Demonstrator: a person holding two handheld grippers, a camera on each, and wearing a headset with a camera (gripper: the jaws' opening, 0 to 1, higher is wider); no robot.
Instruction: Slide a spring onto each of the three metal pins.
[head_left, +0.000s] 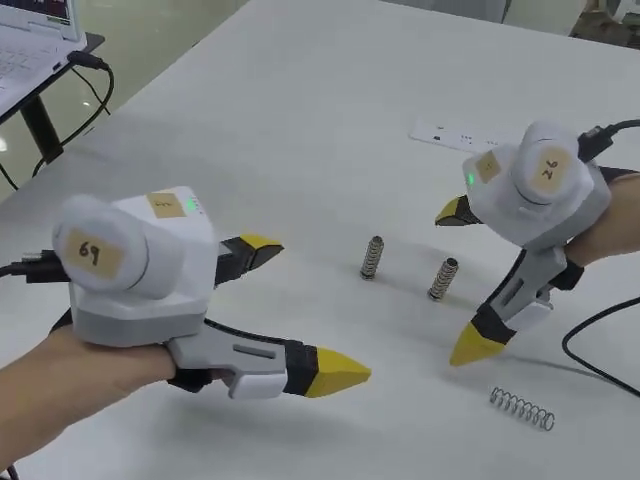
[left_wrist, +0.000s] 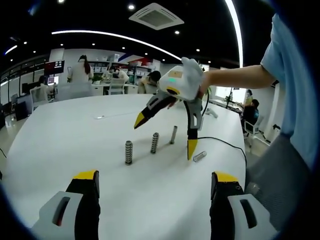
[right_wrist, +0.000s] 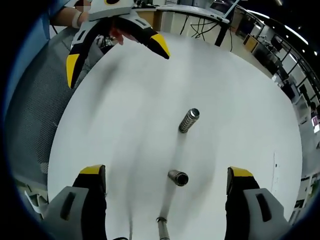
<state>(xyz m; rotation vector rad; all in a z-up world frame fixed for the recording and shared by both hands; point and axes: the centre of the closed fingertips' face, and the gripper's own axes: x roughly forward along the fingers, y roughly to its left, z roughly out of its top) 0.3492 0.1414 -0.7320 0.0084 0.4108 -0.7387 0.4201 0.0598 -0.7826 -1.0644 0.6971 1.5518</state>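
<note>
One loose spring (head_left: 521, 408) near right claw (head_left: 458, 280)

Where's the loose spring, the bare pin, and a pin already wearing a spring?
loose spring (head_left: 522, 408): head view, middle of its coils.
bare pin (left_wrist: 173, 134): left gripper view, middle of its upright shaft.
spring-covered pin (head_left: 372, 257): head view, coils halfway up.

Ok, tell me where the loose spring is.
Head view, lower right: the loose spring lies flat on the table, beside the right gripper, apart from the sprung pins.
</note>
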